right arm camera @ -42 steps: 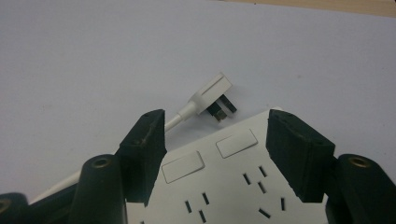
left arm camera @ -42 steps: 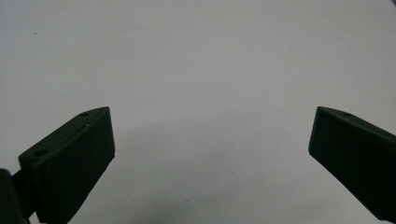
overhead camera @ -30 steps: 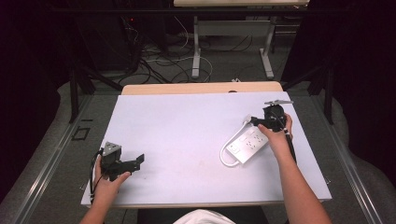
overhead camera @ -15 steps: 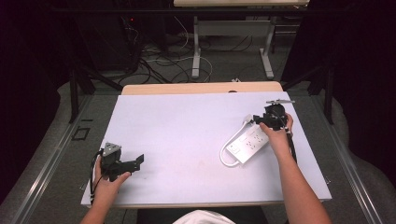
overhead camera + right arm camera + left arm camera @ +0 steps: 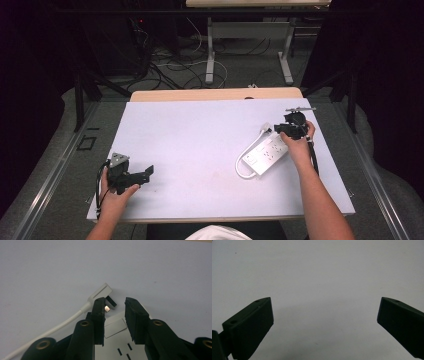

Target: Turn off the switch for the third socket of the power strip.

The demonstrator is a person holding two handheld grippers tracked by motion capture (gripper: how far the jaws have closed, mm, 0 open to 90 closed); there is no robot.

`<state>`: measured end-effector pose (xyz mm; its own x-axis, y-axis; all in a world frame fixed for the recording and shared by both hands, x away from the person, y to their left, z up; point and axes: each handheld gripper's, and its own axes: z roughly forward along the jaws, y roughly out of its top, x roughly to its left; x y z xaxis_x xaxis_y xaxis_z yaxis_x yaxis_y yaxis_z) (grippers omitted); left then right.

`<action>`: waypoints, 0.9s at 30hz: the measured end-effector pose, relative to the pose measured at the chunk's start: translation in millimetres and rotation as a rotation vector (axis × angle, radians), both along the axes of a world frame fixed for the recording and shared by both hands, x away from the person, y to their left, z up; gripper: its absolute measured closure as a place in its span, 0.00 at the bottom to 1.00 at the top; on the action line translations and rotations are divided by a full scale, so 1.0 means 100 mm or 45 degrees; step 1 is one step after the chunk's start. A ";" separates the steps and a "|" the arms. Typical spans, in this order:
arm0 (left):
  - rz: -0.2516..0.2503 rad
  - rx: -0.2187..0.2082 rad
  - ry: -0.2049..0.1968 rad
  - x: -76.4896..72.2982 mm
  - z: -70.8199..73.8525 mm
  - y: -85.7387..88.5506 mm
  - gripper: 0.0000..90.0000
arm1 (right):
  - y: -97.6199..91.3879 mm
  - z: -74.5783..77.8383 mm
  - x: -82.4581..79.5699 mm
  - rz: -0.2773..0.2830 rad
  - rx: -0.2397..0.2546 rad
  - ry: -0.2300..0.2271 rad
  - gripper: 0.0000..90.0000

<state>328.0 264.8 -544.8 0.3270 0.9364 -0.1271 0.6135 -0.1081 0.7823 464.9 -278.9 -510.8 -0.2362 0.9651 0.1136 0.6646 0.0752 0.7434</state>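
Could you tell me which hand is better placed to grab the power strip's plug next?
Probably the right: the right gripper sits over the power strip, by its plug. The left gripper is far off.

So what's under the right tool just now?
Under the right tool lies the far end of the white power strip, with the plug just beyond. The tool hides the strip's end edge.

Lab: dark curtains (image 5: 45, 60), floor cables (image 5: 170, 65), white test table (image 5: 200, 130).
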 end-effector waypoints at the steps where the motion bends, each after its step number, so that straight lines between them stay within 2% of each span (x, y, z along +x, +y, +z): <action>1: 0.004 -0.003 0.001 0.00 0.00 0.00 0.01 | 0.00 0.00 0.00 0.000 0.000 0.000 0.80; 5: 0.005 -0.006 0.003 0.00 -0.01 0.01 0.01 | 0.03 -0.03 0.01 -0.003 -0.026 0.020 0.86; 13: 0.015 -0.004 0.012 0.00 -0.01 0.02 0.02 | 0.04 -0.08 0.03 0.001 -0.029 0.049 0.94; 21: 0.018 -0.008 0.010 0.00 -0.01 0.03 0.02 | 0.03 -0.13 0.04 -0.007 -0.011 0.066 1.00; 27: 0.016 -0.012 0.013 0.00 -0.01 0.03 0.02 | 0.00 -0.15 0.05 -0.027 -0.012 0.073 1.00</action>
<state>327.7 267.8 -546.1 0.3137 0.9393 -0.1388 0.6227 -0.0931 0.7769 469.6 -278.8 -526.0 -0.2091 0.9708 0.1176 0.7078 0.0673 0.7032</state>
